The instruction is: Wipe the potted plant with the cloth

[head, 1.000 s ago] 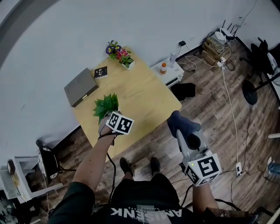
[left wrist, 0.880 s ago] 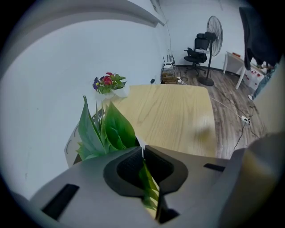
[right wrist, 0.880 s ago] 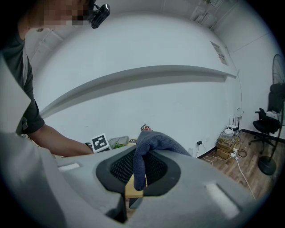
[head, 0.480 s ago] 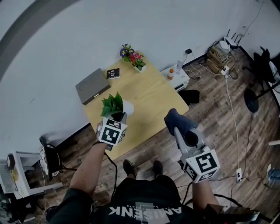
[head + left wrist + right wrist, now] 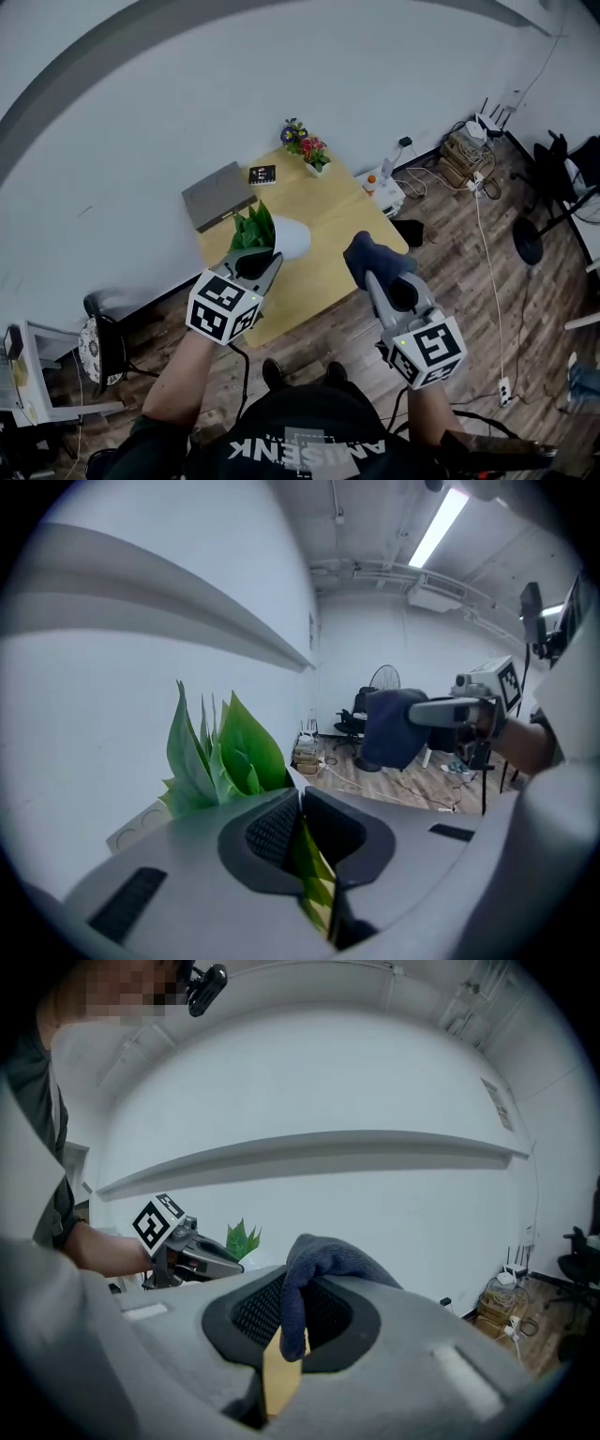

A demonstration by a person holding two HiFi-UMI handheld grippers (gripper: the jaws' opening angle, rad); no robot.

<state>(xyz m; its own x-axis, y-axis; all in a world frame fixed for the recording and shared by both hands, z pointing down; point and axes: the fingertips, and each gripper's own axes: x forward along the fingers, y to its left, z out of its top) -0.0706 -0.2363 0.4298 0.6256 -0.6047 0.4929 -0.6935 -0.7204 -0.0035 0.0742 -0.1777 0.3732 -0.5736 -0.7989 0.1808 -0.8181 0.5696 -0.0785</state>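
Two grippers, both loaded. My left gripper (image 5: 261,265) has its jaws drawn to a narrow gap, clamped on the potted plant (image 5: 253,231). I hold the plant up over the near left part of the wooden table (image 5: 330,223). It tilts hard: the green leaves point far and left, and the white pot (image 5: 291,238) lies over to the right. In the left gripper view the leaves (image 5: 219,752) rise just beyond the jaws on the left side, with more green showing through the slit between the pads. I cannot tell which part of the plant the pads pinch.

My right gripper (image 5: 378,275) is closed on the dark blue cloth (image 5: 371,255). In the right gripper view the cloth (image 5: 319,1262) bunches above the jaws and one fold hangs down between them. The cloth sits to the right of the plant, near it but apart, at about the same height.

On the far side of the table: a small pot of flowers (image 5: 307,150) at the far corner, a black card (image 5: 262,174) to its left, and a grey flat case (image 5: 217,195) further left. Cables (image 5: 473,141) lie on the wood floor at far right.
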